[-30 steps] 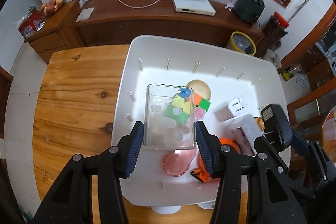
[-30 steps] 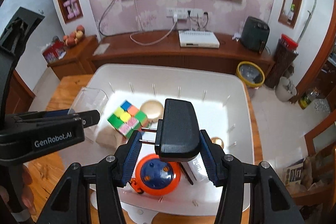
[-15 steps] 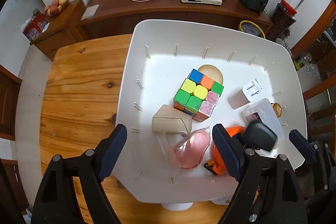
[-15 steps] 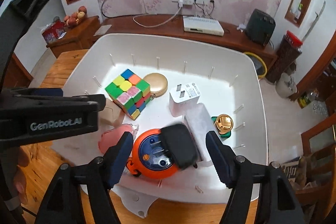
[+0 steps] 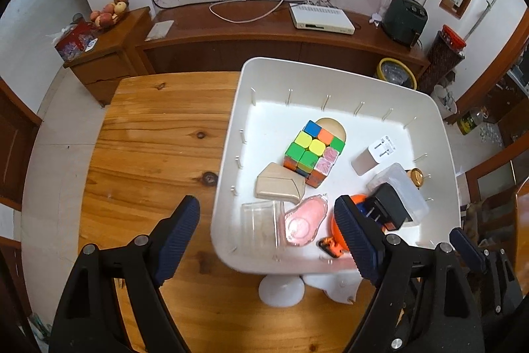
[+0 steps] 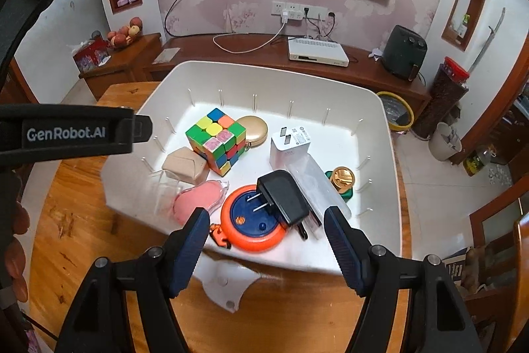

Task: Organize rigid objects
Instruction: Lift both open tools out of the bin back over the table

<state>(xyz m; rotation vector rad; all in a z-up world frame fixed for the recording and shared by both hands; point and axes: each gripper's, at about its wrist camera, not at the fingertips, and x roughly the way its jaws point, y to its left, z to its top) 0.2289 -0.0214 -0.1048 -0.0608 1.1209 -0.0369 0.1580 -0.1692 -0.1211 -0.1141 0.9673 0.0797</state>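
While both cameras look down into the same white tray (image 5: 439,134), the left wrist view takes in more of the wooden table (image 5: 148,154) beside it and shows a clear plastic box (image 5: 261,222) lying at the tray's near edge, next to a pink teardrop-shaped dish (image 5: 304,220) and a tan wooden block (image 5: 279,182). The left gripper (image 5: 267,237) hangs above that corner with its jaws spread wide and nothing between them. From the right wrist view, the left tool's arm crosses the frame, printed "GenRobot.AI", with fingertips (image 6: 16,240) of a hand showing at the left edge. This view shows plainly a black plug adapter (image 6: 284,199) resting tilted on an orange and blue disc (image 6: 253,225), prongs pointing left, touching a frosted plastic case (image 6: 317,184). The right gripper (image 6: 266,237) is released above them, holding nothing. A multicoloured puzzle cube (image 6: 216,138) sits mid-tray beside a gold round compact (image 6: 253,129), a white charger (image 6: 291,144) with small unreadable print, and a gold-capped green jar (image 6: 344,181).
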